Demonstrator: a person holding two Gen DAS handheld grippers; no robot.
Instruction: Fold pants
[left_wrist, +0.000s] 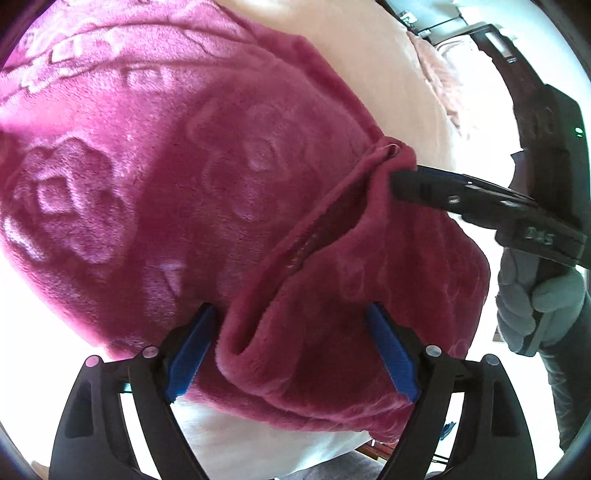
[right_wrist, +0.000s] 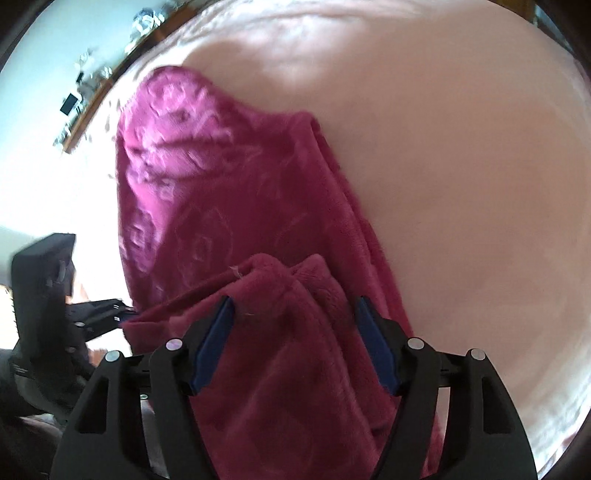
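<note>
The magenta fleece pants with an embossed flower pattern lie on a pale pink bed sheet. My left gripper is open, its blue pads on either side of a folded hem edge of the pants. My right gripper is also open around a bunched fold of the pants. The right gripper shows in the left wrist view, its tip at the pants' hem corner. The left gripper shows in the right wrist view at the pants' left edge.
The pink sheet spreads wide to the right of the pants. A gloved hand holds the right gripper's handle. A wooden shelf edge with small items runs along the far left beyond the bed.
</note>
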